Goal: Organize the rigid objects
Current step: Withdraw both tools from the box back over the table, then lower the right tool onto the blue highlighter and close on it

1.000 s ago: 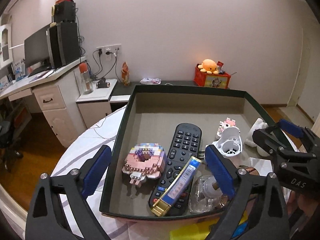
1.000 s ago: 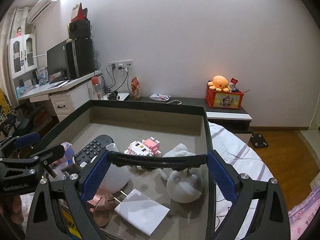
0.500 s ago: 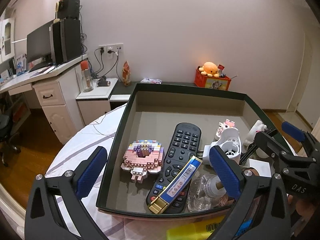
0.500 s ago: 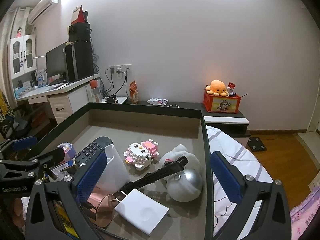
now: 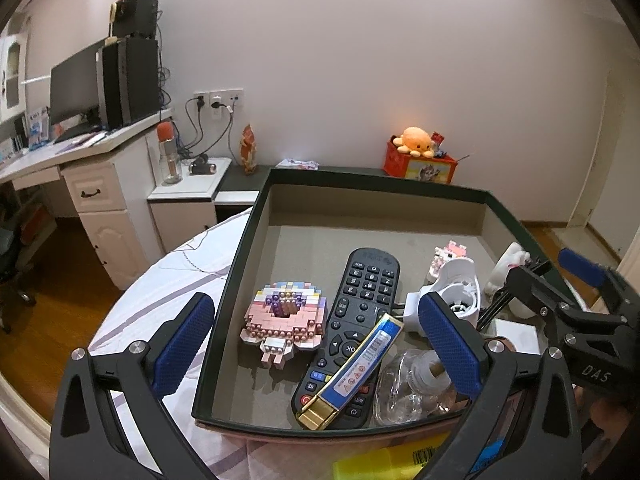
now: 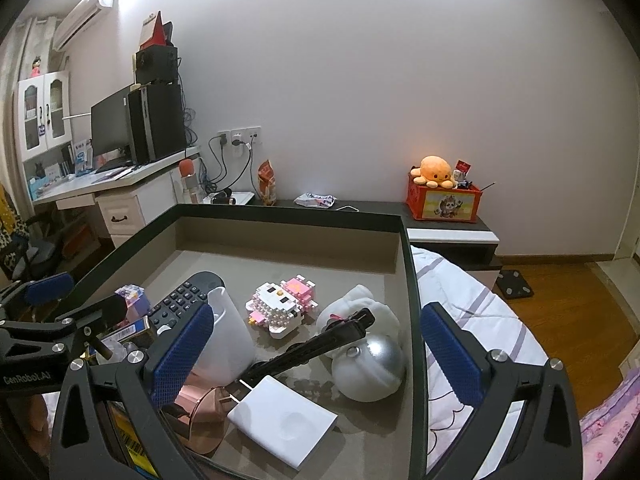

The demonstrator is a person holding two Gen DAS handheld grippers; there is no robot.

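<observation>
Both of our grippers hover wide open over the front edge of a full tray (image 5: 240, 248), nothing held.

Left to right: our left gripper (image 5: 320, 344), whose jaws have just been opening and now stand fully apart, has the knobbly pink brick-built toy (image 5: 286, 320) dead ahead and nearest. Beside it lies the matte black remote (image 5: 360, 312), long axis pointing away from us, with a glossy blue-and-gold box (image 5: 356, 372) slanted across its near end. Our right gripper (image 6: 316, 352) has just spread too, empty. It's closer to the flat white charger (image 6: 282, 420) and the smooth silver-white ball (image 6: 370, 364).
</observation>
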